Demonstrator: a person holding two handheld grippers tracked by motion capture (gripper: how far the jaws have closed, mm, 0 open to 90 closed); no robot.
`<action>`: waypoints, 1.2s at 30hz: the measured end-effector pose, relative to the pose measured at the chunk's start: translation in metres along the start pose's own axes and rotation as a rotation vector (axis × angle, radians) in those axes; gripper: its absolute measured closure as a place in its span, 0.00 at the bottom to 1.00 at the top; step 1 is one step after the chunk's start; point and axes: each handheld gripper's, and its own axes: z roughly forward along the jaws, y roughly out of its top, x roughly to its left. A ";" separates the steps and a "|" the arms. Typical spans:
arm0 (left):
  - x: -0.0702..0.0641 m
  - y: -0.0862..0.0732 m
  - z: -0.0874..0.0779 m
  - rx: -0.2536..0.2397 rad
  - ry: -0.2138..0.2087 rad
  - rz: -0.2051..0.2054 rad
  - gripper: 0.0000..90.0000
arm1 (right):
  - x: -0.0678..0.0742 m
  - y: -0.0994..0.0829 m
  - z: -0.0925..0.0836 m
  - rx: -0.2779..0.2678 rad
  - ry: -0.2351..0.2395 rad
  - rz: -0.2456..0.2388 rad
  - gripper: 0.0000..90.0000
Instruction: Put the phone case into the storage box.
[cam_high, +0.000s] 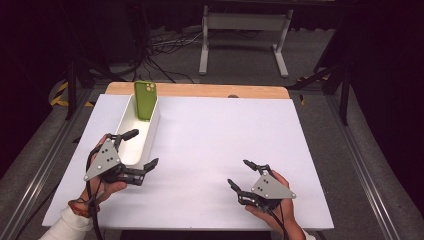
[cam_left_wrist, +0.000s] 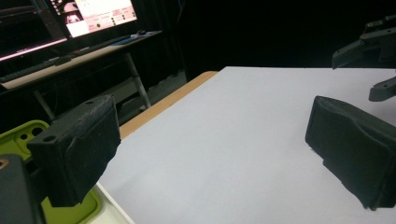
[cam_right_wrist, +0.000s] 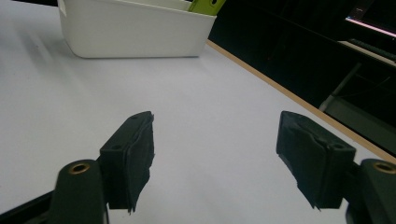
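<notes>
Upright at the upper left of the high view, the green phone leans in the white bin. Both the left gripper and right gripper are spread wide, empty. Nudging the bin's near end could topple the phone.

One phone, one white bin.
</notes>
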 end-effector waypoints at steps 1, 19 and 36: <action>-0.001 0.000 0.000 0.008 -0.003 0.005 0.05 | 0.000 0.000 0.000 0.000 -0.001 0.000 0.32; -0.019 -0.017 -0.005 0.039 -0.032 -0.021 0.05 | 0.002 0.001 0.000 0.002 0.000 -0.005 0.32; -0.034 -0.046 0.007 0.102 -0.067 -0.116 0.07 | 0.004 0.001 -0.002 0.008 0.008 -0.025 0.33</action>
